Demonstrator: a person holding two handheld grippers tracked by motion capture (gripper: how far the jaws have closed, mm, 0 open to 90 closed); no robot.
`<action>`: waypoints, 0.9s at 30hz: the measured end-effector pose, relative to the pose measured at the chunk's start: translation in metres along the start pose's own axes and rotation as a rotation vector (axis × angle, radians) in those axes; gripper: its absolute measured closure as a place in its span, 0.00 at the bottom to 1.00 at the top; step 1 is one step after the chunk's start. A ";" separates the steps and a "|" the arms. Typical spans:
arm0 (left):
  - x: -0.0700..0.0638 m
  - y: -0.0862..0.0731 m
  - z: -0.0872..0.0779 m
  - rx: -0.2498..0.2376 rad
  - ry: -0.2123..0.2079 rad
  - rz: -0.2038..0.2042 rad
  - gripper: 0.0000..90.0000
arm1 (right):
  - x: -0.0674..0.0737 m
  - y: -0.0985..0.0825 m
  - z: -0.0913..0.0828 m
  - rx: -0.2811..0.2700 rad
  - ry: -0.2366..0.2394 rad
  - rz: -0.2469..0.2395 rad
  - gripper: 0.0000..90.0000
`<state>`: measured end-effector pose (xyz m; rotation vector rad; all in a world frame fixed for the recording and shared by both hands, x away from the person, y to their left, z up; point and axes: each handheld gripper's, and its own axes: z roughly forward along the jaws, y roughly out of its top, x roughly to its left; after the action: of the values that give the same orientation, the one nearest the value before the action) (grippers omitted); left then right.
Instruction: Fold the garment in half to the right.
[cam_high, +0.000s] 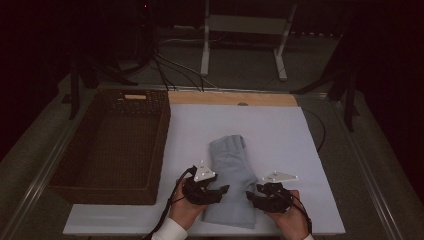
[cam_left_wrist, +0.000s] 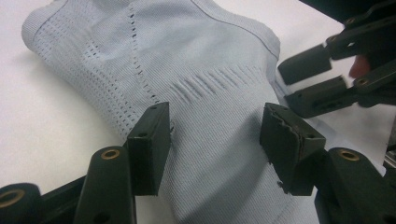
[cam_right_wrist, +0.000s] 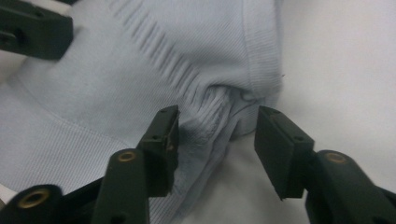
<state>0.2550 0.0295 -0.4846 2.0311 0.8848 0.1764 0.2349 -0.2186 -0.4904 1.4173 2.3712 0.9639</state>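
A light blue knitted garment (cam_high: 229, 167) lies folded on the white board (cam_high: 285, 135), near its front edge. My left gripper (cam_high: 225, 189) rests at the garment's left side. Its jaws (cam_left_wrist: 215, 135) stand apart over flat ribbed fabric (cam_left_wrist: 205, 70) and pinch nothing. My right gripper (cam_high: 251, 196) is at the garment's right edge. Its jaws (cam_right_wrist: 217, 135) straddle a bunched fold of the hem (cam_right_wrist: 219, 109), with a gap between the right pad and the cloth. The right gripper's jaws (cam_left_wrist: 313, 77) show at the upper right of the left gripper view.
A dark woven basket (cam_high: 161, 145) stands to the left of the board, with nothing inside it. A wooden strip (cam_high: 232, 98) runs along the board's far edge. Beyond the table are a white metal stand (cam_high: 245, 25) and cables on the floor.
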 end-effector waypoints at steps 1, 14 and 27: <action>0.000 0.000 0.000 0.000 0.000 0.000 0.49 | 0.000 0.000 0.002 0.008 0.001 0.004 0.58; -0.001 0.000 0.000 -0.002 -0.002 -0.001 0.48 | 0.003 -0.002 0.015 0.107 0.005 0.018 0.81; 0.002 0.001 -0.005 -0.013 -0.006 -0.010 0.44 | 0.005 -0.002 0.007 0.111 -0.003 -0.028 0.91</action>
<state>0.2546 0.0336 -0.4811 2.0138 0.8876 0.1703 0.2346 -0.2122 -0.4960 1.4183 2.4707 0.8350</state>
